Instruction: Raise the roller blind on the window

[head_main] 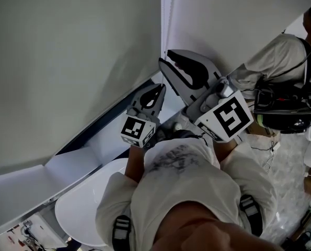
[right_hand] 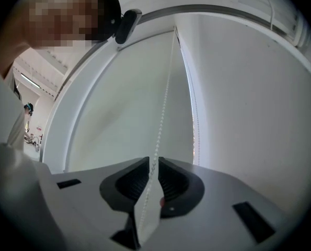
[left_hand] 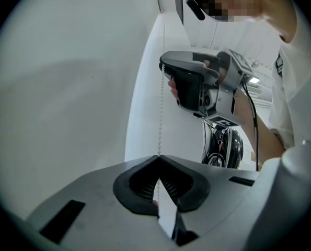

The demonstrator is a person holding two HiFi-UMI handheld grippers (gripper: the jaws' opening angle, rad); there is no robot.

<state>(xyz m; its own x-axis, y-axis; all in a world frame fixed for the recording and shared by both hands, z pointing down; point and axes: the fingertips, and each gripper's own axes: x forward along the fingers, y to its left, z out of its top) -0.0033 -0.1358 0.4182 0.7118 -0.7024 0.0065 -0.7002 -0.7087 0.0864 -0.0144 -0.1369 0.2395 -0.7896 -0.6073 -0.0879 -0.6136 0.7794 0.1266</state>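
The pale grey roller blind [head_main: 66, 61] hangs down over the window and fills the left of the head view. Its white bead chain [left_hand: 160, 114] drops straight into my left gripper [left_hand: 159, 157], whose jaws are shut on it. In the head view the left gripper [head_main: 158, 89] sits just below my right gripper [head_main: 166, 58]. In the right gripper view the bead chain [right_hand: 164, 103] runs down between the jaws of the right gripper [right_hand: 152, 161]. Those jaws stand narrowly apart and do not pinch it. The left gripper view shows the right gripper [left_hand: 164, 67] higher up beside the chain.
A white window sill [head_main: 77, 161] runs below the blind, and a round white tabletop [head_main: 77, 208] sits under it. Another person [head_main: 275, 56] stands close at the right. A black helmet-like device with cables [head_main: 286, 114] is there too.
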